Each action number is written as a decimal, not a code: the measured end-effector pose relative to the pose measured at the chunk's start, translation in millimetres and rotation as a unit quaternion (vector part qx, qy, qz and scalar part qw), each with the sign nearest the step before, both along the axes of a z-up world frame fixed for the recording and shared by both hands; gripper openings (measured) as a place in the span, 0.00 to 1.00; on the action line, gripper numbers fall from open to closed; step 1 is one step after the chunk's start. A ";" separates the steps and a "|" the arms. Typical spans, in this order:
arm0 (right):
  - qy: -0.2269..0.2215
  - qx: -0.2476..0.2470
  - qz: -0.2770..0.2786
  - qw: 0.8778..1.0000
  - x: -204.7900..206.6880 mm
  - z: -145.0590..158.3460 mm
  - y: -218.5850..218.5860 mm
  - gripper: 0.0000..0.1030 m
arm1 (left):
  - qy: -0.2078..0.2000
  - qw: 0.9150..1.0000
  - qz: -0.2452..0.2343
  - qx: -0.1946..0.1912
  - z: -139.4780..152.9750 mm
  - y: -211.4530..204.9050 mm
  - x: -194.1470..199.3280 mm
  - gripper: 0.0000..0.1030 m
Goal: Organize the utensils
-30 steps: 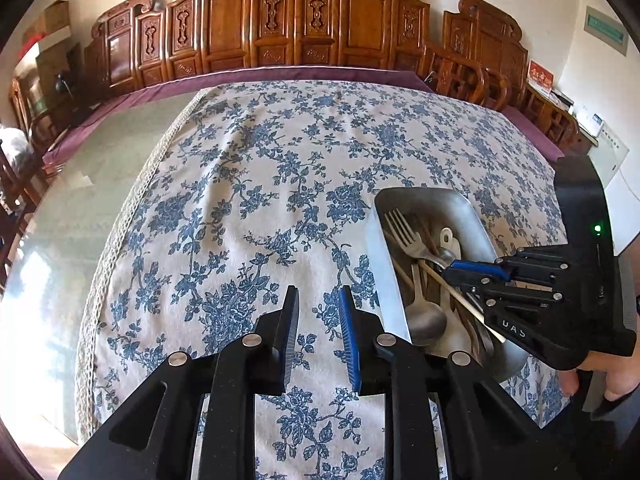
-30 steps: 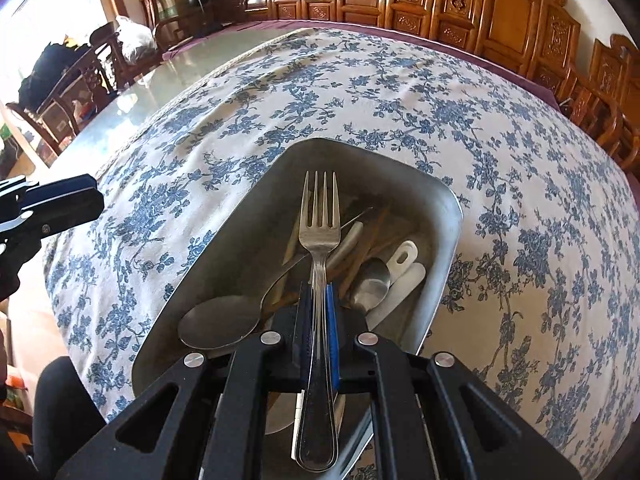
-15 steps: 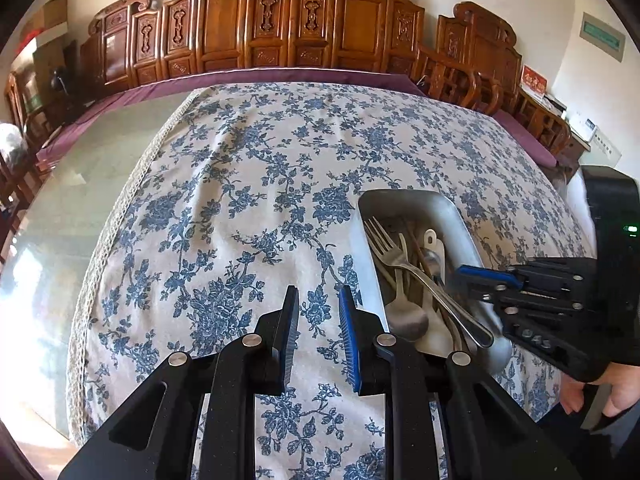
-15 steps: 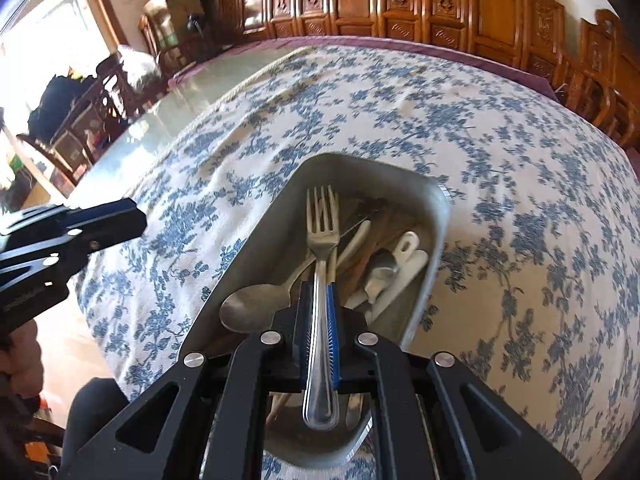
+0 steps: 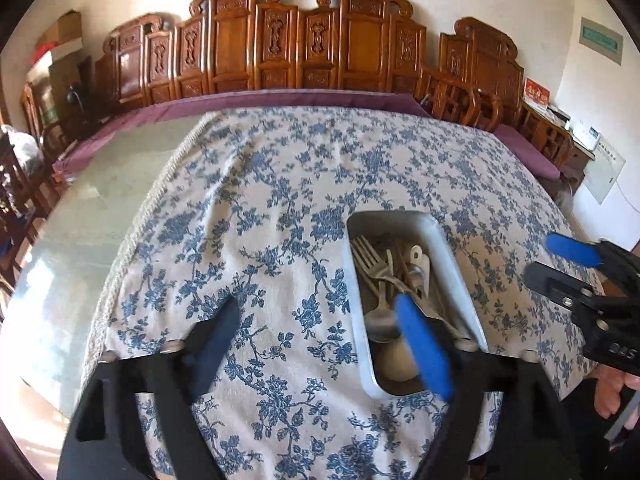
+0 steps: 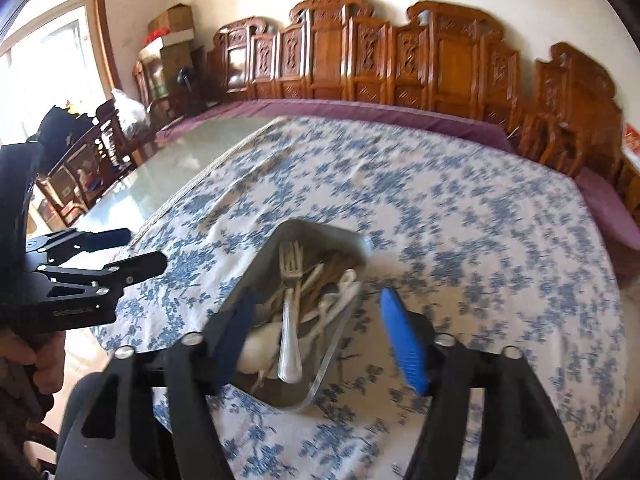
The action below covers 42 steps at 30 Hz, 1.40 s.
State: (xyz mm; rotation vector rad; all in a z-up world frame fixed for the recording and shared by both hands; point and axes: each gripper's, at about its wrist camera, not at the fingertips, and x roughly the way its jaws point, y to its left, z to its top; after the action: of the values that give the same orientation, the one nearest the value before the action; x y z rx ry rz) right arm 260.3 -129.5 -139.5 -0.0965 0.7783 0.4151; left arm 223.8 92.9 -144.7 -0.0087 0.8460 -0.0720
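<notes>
A metal tray (image 5: 452,252) (image 6: 248,276) sits on the blue-flowered tablecloth and holds several utensils. A steel fork (image 6: 291,312) (image 5: 370,264) lies on top of spoons, chopsticks and white pieces. My right gripper (image 6: 318,340) is open wide above the near end of the tray, empty, with the fork lying below between its fingers. It also shows at the right of the left wrist view (image 5: 560,260). My left gripper (image 5: 320,344) is open wide and empty, its blue pad over the tray's near left part. It also shows at the left of the right wrist view (image 6: 140,250).
The tablecloth (image 5: 280,184) covers the right part of a glass-topped table (image 5: 92,208). Carved wooden chairs (image 5: 304,40) line the far edge and right side. More chairs and boxes stand at the left (image 6: 120,128).
My right gripper opened and let the fork go into the tray, then drew back. My left gripper opened wide and moved right, toward the tray.
</notes>
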 end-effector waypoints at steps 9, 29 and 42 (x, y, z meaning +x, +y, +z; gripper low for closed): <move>-0.031 0.003 -0.041 0.999 -56.0 19.6 -49.3 0.98 | -0.016 1.000 0.003 0.016 18.4 -34.7 -42.1 0.93; -0.164 0.033 -0.116 0.979 -166.8 121.8 -106.7 0.98 | -0.122 0.992 -0.018 0.021 110.6 -101.7 -142.4 0.93; -0.221 0.035 -0.132 0.966 -198.5 167.9 -111.1 0.98 | -0.192 0.981 0.005 0.016 168.9 -97.9 -177.1 0.93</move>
State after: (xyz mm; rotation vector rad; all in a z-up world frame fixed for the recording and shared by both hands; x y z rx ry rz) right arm 61.8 -240.6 28.5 -0.0169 0.3280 0.1567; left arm 46.7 -5.0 24.2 0.0303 0.4606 -0.0488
